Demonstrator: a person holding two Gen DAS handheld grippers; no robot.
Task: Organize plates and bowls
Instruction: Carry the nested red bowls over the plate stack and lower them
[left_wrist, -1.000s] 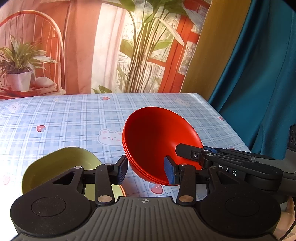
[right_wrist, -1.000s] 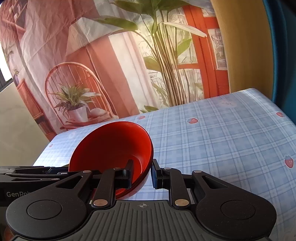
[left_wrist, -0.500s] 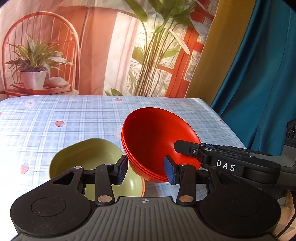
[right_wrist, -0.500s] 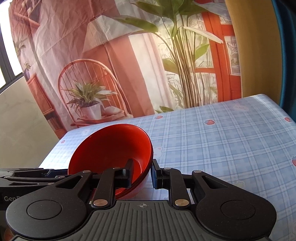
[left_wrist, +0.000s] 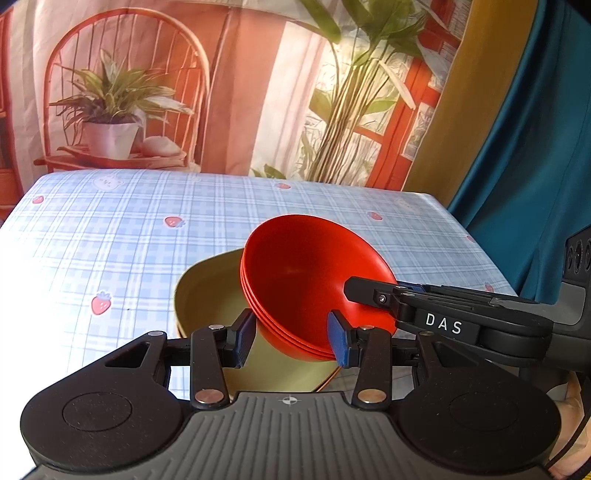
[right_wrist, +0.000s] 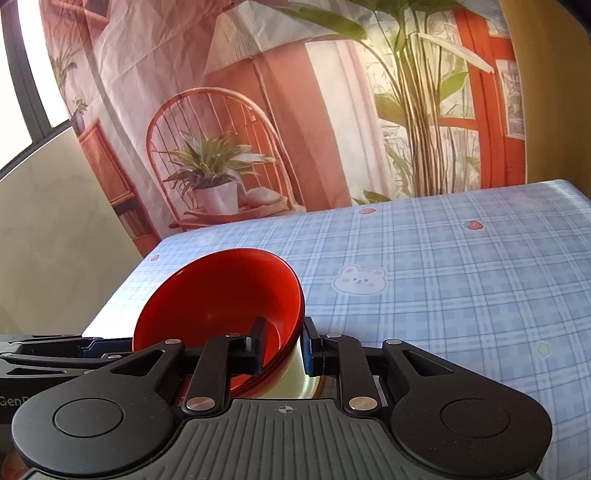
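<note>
The right tongs (right_wrist: 281, 345) are clamped on the rim of the red bowls (right_wrist: 221, 306), one pad inside the stack and one outside, just below the middle of the right wrist view. The left tongs (left_wrist: 291, 341) stand apart at lower centre of the left wrist view, gripping nothing; whether their pads brush the red stack's underside I cannot tell.

Only the left wrist view shows the layered rims: several red bowls (left_wrist: 310, 280) nested together, tilted with the mouth turned toward the upper left of the frame, held over a green bowl (left_wrist: 207, 295) that sits on the counter (left_wrist: 110, 236). It also shows the right tongs (left_wrist: 373, 291) reaching in from the right edge, lettered "DAS", biting the stack's right rim. The right wrist view shows the green bowl (right_wrist: 291, 384) only as a shiny sliver under the stack, and the left tool as dark bars at the lower left edge.

The red stack's lower edge dips into the green bowl's hollow; contact is unclear.
</note>
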